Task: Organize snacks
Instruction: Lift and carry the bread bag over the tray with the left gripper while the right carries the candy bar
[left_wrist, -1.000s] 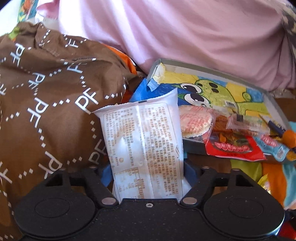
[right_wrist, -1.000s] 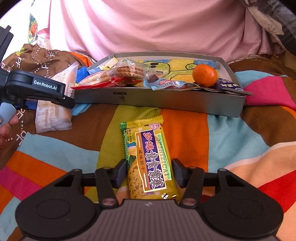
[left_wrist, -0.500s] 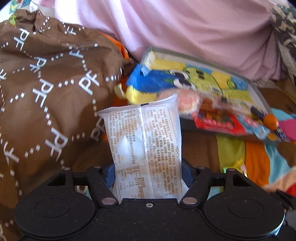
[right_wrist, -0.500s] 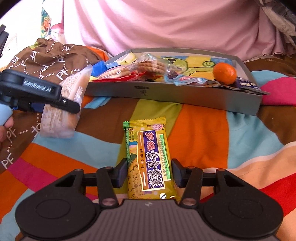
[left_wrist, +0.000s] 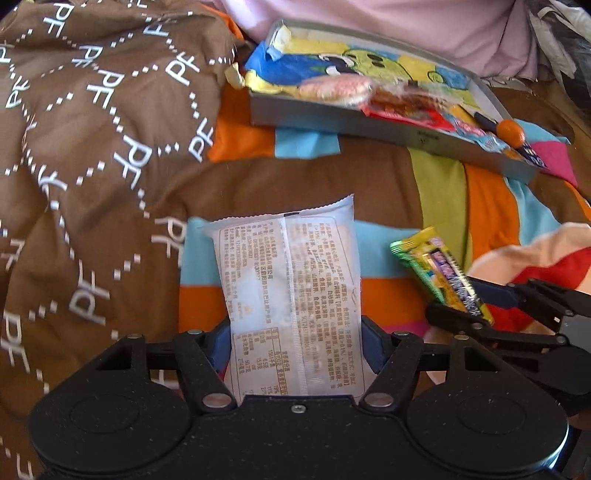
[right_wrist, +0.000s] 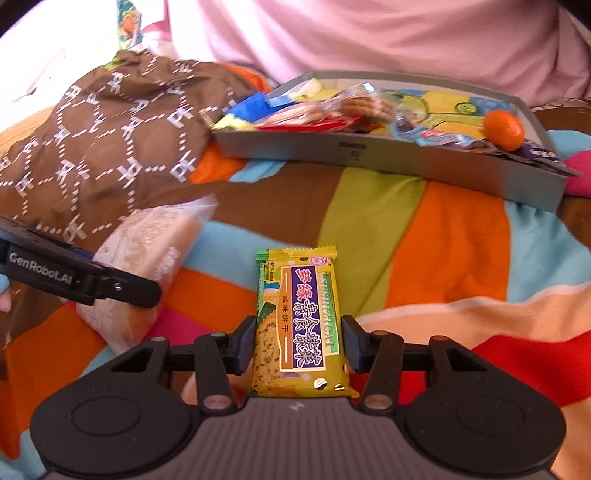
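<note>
Left gripper (left_wrist: 295, 343): jaws closed on the white snack packet (left_wrist: 291, 295), pressing its two long edges near the lower end; the rest of the packet sticks out past the jaws, printed back side facing the camera.
Right gripper (right_wrist: 298, 343): jaws closed on the green biscuit bar (right_wrist: 300, 325), gripping its long edges at about mid-length; the label faces up and the top crimp reaches beyond the jaws.
White snack packet, seen from the right wrist (right_wrist: 147, 273): off to the left of the right jaws, clamped in the black finger of the left gripper (right_wrist: 88, 280), which bears white lettering.
Green biscuit bar, seen from the left wrist (left_wrist: 441, 273): to the right of the left jaws, tilted, with the right gripper (left_wrist: 480, 310) holding its lower end.
Grey tray (right_wrist: 369, 155): well ahead of both pairs of jaws, resting on the bed; a cartoon print lines its floor.
Tray contents: a small orange (right_wrist: 504, 129) at the right end, clear-wrapped round biscuits (right_wrist: 365, 105) near the middle, a red wrapper (right_wrist: 314, 125) beside them – other wrappers there are too blurred to name.
Striped blanket (right_wrist: 443, 240): bands of orange, green, blue and brown beneath both packets and the tray.
Brown patterned cloth (left_wrist: 92, 129): bunched up ahead and to the left of the left jaws, next to the tray's left end.
Pink fabric (right_wrist: 369, 33): behind the tray.
</note>
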